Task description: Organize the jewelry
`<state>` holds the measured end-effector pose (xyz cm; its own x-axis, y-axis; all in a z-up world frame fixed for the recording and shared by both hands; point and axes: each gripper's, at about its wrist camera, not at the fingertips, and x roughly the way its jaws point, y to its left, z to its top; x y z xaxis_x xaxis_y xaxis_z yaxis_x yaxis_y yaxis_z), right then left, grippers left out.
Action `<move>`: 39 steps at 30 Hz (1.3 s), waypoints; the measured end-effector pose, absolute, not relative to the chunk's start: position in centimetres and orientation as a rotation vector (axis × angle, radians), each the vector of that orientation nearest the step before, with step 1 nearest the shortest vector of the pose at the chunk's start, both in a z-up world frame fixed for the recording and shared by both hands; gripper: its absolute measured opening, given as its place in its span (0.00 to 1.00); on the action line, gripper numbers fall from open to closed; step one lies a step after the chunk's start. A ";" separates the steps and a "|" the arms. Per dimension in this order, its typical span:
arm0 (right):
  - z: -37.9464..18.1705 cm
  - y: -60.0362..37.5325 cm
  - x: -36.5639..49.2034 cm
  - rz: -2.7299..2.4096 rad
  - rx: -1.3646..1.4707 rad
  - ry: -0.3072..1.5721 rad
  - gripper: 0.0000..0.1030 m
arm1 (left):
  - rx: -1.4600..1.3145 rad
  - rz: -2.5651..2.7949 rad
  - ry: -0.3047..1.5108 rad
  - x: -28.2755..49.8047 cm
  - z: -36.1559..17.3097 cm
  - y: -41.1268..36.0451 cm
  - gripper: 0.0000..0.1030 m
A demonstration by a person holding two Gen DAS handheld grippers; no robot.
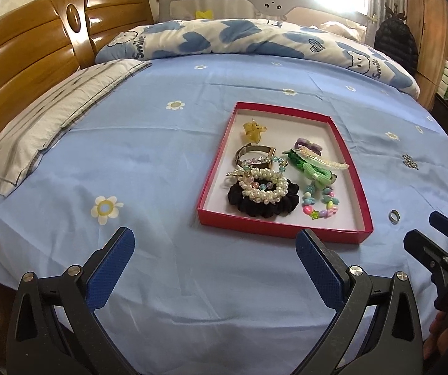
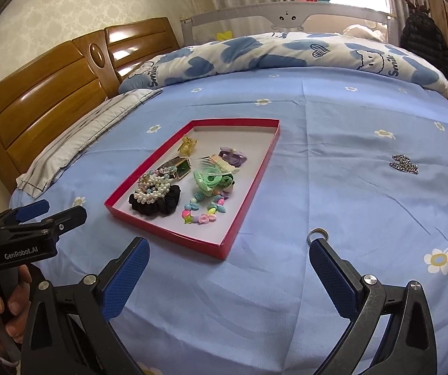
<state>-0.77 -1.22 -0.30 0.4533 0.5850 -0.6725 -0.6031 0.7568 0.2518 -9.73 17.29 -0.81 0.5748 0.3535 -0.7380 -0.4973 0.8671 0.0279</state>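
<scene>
A shallow red tray [image 1: 353, 172] [image 2: 255, 175] lies on the blue bedsheet. It holds a black scrunchie [image 1: 264, 204] [image 2: 167, 201], a pearl bracelet [image 1: 263, 184], a bead bracelet [image 1: 319, 207] [image 2: 203, 214], a green clip [image 2: 206, 181], a comb and a yellow clip [image 1: 253, 131]. A metal ring [image 1: 394, 216] [image 2: 318, 235] lies on the sheet right of the tray. A sparkly piece [image 1: 410, 162] [image 2: 404, 164] lies farther right. My left gripper [image 1: 214, 247] is open and empty, in front of the tray. My right gripper [image 2: 228, 254] is open and empty; its right fingertip [image 2: 324, 250] is just short of the ring.
A wooden headboard [image 1: 20, 62] and a striped pillow [image 1: 55, 118] are at the left. A folded blue-and-white quilt [image 1: 239, 39] lies across the far side of the bed, with a grey bed rail [image 2: 286, 15] behind it. A wardrobe stands at the right.
</scene>
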 end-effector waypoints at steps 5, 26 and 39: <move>0.1 -1.4 -0.9 0.735 -0.013 0.796 1.00 | -0.188 0.494 0.798 -9.8 -0.2 17.0 1.00; 1.3 -1.5 -0.6 0.739 -0.019 0.760 1.00 | -0.162 0.433 0.756 -9.3 2.1 15.6 1.00; 1.5 -1.3 -0.6 0.752 -0.023 0.759 1.00 | -0.159 0.434 0.766 -9.2 1.8 15.6 1.00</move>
